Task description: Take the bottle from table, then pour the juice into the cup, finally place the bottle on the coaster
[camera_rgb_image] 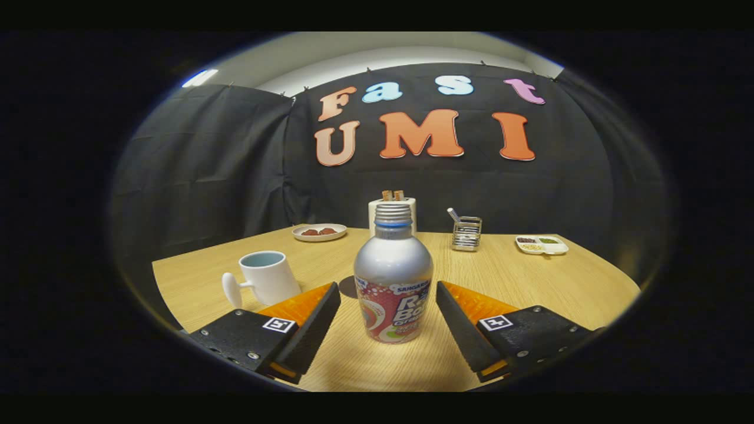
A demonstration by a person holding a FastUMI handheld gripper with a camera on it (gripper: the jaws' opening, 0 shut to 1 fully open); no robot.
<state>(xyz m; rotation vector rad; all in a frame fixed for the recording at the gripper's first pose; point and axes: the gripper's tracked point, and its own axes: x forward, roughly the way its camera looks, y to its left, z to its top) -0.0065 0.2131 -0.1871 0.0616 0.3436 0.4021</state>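
A silver bottle (pixel 393 277) with a threaded uncapped neck, a blue ring and a red label stands upright on the wooden table (pixel 530 282). It is between my two fingers, with a gap on each side. My gripper (pixel 389 294) is open and touches nothing. A white cup (pixel 268 277) with a handle stands just beyond the left finger. A dark round coaster (pixel 348 287) peeks out behind the bottle's left side, mostly hidden by the bottle.
At the back of the table are a plate with brown food (pixel 318 232), a white toaster with toast (pixel 380 213), a wire holder (pixel 466 233) and a small divided dish (pixel 542 244). Black cloth walls close the booth behind.
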